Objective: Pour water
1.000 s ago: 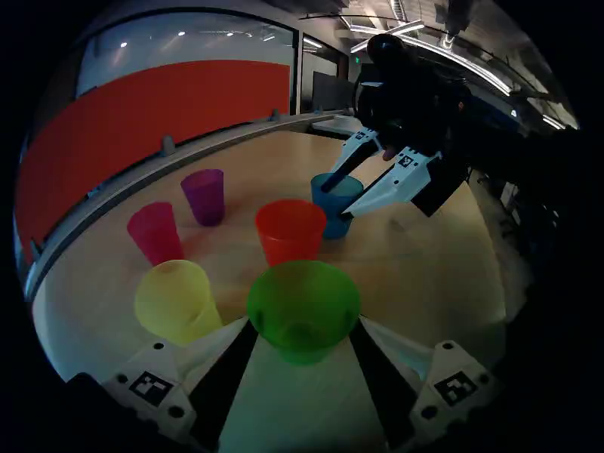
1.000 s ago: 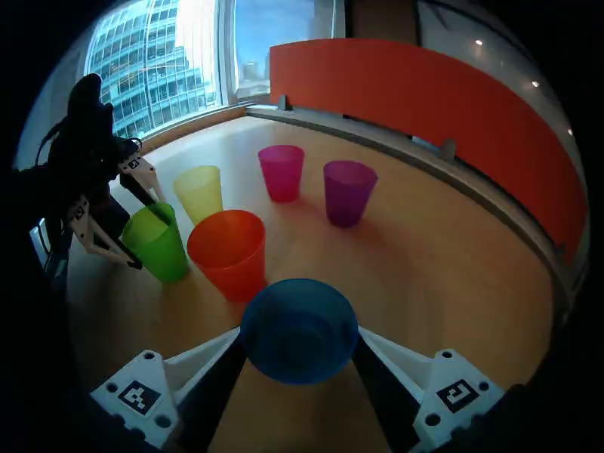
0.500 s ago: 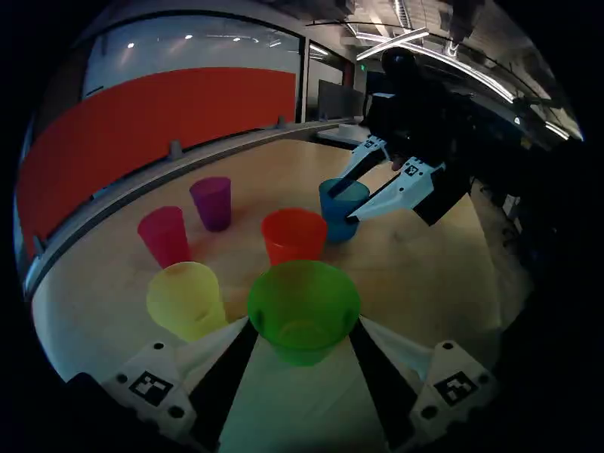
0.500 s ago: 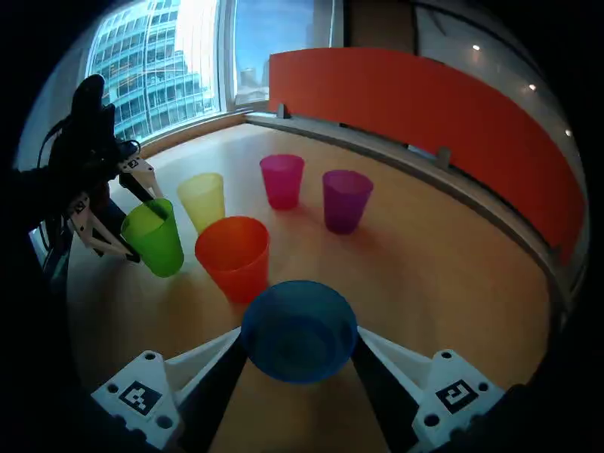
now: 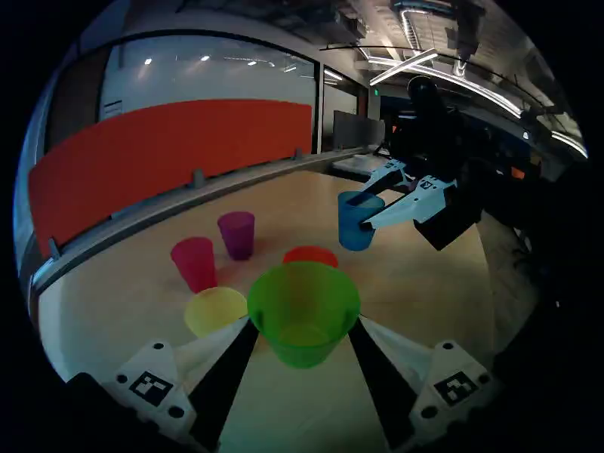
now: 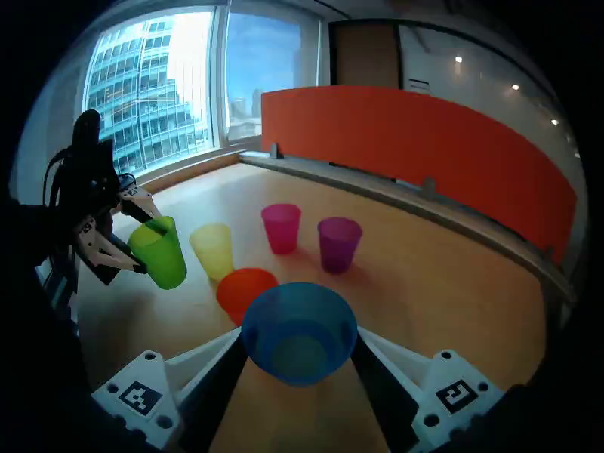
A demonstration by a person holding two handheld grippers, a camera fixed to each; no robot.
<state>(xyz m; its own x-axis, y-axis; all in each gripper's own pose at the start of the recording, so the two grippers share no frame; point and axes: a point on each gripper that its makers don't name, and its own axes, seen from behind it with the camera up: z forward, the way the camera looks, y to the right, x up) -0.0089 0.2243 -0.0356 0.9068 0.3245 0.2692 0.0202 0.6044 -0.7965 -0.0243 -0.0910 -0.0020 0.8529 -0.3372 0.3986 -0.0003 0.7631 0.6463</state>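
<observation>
Green cup [image 5: 303, 313], blue cup [image 6: 300, 332] gripped, well apart.

We see the green cup [image 5: 303, 309] upright in the left gripper [image 5: 302, 326], both fingers pressed to its sides. Beyond it on the table [image 5: 423, 279] stand the yellow cup [image 5: 215, 311] on the left and the orange cup [image 5: 310, 255], half hidden by the green rim, with the pink cup [image 5: 194, 261] and purple cup [image 5: 237, 234] nearer the far edge. Farther right, the right gripper [image 5: 365, 211] clasps the upright blue cup [image 5: 353, 223].
</observation>
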